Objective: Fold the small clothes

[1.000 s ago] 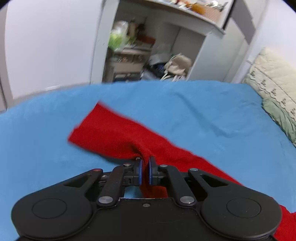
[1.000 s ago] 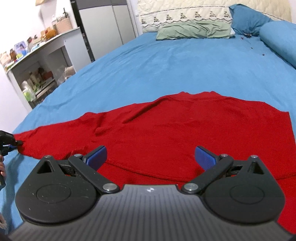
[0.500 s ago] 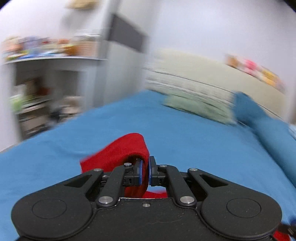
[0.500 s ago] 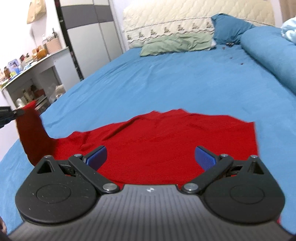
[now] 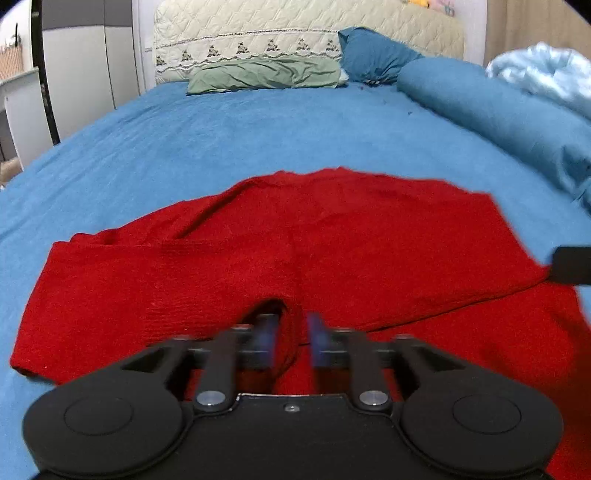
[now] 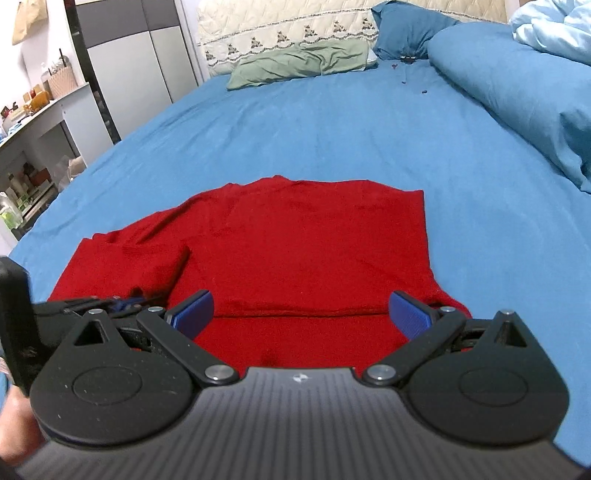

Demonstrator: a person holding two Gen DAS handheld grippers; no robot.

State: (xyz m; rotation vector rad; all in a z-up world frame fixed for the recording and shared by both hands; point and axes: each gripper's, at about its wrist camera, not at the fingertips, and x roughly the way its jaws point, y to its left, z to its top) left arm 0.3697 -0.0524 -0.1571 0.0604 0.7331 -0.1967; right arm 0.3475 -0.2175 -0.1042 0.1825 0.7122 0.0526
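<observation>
Sleeve fold looks done: left tool (image 5: 291,341) is opening, letting the red garment (image 5: 332,236) go; right tool (image 6: 301,314) gapes wide, empty; more folds remain.

The red knit garment (image 6: 303,251) lies on the blue bedsheet (image 6: 314,122), its left part folded over the middle. A green pillow (image 6: 299,61) lies far behind it against the quilted headboard (image 6: 280,29), and a rolled blue duvet (image 6: 517,77) lies along the right.

left gripper (image 5: 291,339): black, blue pads | right gripper (image 6: 300,314): ribbed grey body (silver screws)

Left gripper (image 5: 291,341) jaws opening around red garment (image 5: 332,240) fold, blue bedsheet (image 5: 258,136)
</observation>
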